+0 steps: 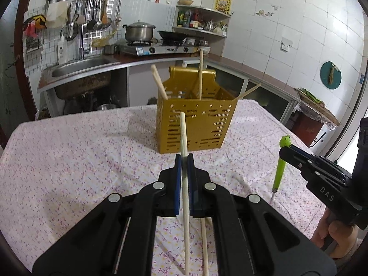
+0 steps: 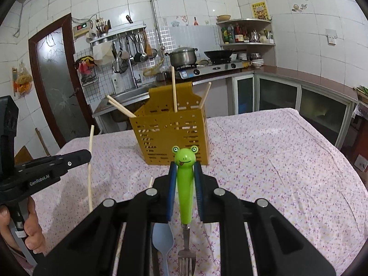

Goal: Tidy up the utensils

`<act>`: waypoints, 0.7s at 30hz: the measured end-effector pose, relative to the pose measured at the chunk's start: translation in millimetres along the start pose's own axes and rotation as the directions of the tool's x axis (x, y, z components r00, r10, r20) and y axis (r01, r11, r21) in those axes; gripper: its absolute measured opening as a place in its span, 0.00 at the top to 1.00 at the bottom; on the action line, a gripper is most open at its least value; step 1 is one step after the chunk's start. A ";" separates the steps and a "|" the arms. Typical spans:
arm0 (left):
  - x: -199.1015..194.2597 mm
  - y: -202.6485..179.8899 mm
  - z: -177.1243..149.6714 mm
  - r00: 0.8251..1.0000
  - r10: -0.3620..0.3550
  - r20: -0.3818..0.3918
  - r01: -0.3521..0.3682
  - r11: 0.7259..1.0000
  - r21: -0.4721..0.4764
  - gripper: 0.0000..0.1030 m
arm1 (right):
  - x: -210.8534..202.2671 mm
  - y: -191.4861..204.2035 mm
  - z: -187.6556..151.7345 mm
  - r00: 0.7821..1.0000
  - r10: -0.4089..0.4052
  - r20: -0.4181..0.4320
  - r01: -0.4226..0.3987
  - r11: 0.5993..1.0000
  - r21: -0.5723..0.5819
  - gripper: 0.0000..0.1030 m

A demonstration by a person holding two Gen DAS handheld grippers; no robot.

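A gold perforated utensil holder (image 1: 195,124) stands on the table (image 1: 80,161) with several chopsticks leaning in it; it also shows in the right wrist view (image 2: 170,133). My left gripper (image 1: 184,158) is shut on a wooden chopstick (image 1: 183,133), held upright in front of the holder. It also shows in the right wrist view (image 2: 86,156) with its chopstick (image 2: 90,161). My right gripper (image 2: 185,168) is shut on a green frog-handled fork (image 2: 185,184), prongs toward the camera. It also shows in the left wrist view (image 1: 284,153) with the fork (image 1: 280,168).
A blue spoon (image 2: 162,241) and another chopstick (image 1: 204,246) lie on the flowered tablecloth near me. Behind the table are a sink (image 1: 78,69), a gas stove with a pot (image 1: 139,32) and a wok, and counter cabinets.
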State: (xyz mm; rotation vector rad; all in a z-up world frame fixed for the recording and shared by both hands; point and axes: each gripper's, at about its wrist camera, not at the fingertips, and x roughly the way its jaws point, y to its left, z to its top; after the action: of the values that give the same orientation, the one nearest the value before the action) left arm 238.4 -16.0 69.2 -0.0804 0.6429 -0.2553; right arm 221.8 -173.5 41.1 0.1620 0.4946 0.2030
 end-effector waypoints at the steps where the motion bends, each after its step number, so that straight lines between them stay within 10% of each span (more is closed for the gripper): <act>1: -1.4 -1.1 0.9 1.000 -0.001 0.006 0.001 1.000 0.003 0.97 | -0.7 0.2 0.2 1.000 0.000 0.003 0.000 1.000 -0.001 0.85; 21: 9.0 1.1 -2.2 1.000 0.006 -0.002 -0.006 1.000 0.003 0.97 | 7.9 -0.7 -0.3 1.000 -0.003 -0.014 0.003 1.000 0.001 0.85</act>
State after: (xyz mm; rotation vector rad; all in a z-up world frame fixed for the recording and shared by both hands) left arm 244.2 -17.2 61.9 -0.0758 0.6447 -0.2508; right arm 228.6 -172.3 37.1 0.1613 0.5086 0.2010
